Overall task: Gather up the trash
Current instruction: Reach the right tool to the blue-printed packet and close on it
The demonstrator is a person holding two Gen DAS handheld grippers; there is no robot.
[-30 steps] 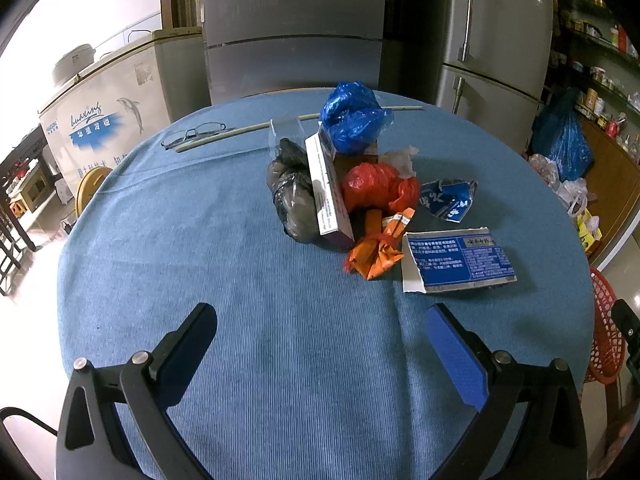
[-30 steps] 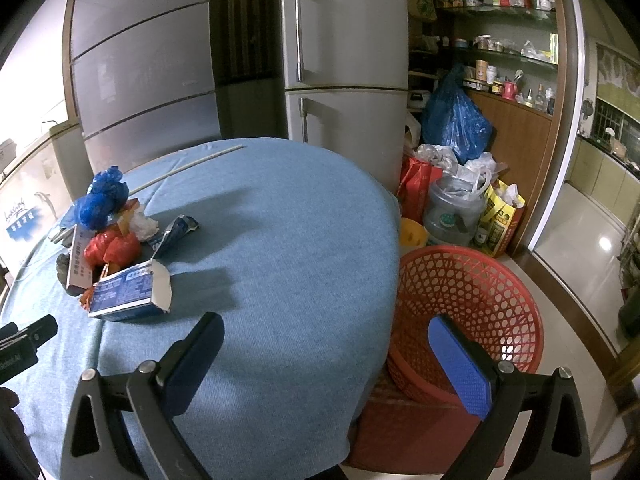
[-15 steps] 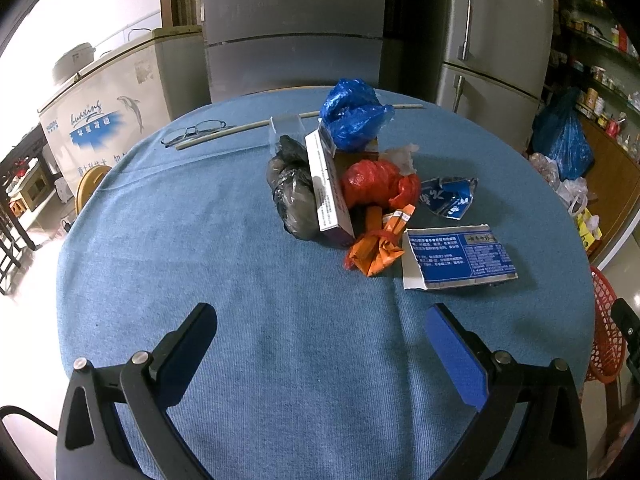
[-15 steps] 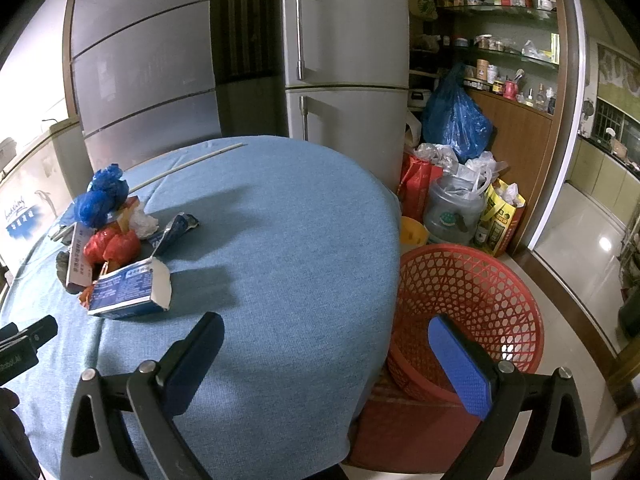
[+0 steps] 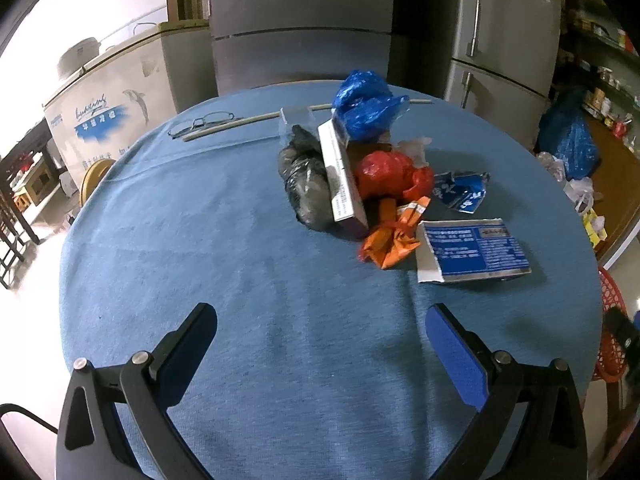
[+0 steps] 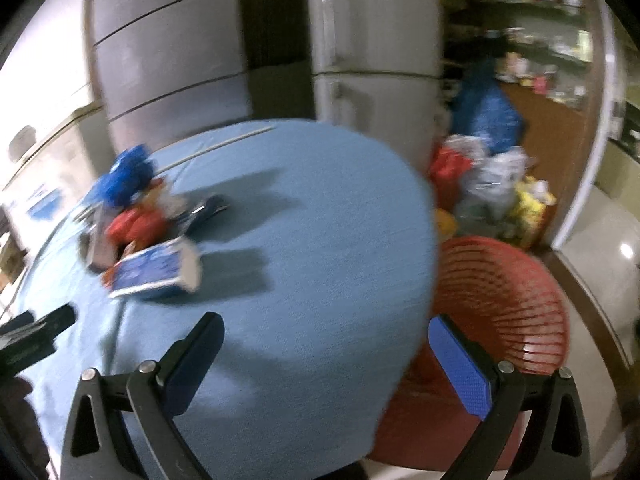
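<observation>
A pile of trash lies on the round blue table (image 5: 240, 264): a blue bag (image 5: 366, 106), a black bag (image 5: 306, 184), a white and purple box (image 5: 344, 184), a red bag (image 5: 390, 174), an orange wrapper (image 5: 390, 240), a blue foil wrapper (image 5: 462, 196) and a flat blue carton (image 5: 474, 250). My left gripper (image 5: 320, 344) is open and empty, short of the pile. My right gripper (image 6: 326, 350) is open and empty over the table's right edge; its view is blurred. The carton (image 6: 154, 270) and the red mesh basket (image 6: 504, 280) show there.
Glasses (image 5: 200, 122) and a thin stick (image 5: 256, 120) lie at the table's far side. Grey fridges (image 5: 300, 20) and a white chest freezer (image 5: 108, 92) stand behind. Bags and jars (image 6: 492, 176) crowd the floor beyond the basket. The basket's rim (image 5: 610, 308) shows at the left view's right edge.
The right gripper has swung left and forward, so its view is now blurred and the trash looks nearer. The left gripper has edged slightly toward the pile. Both stay open.
</observation>
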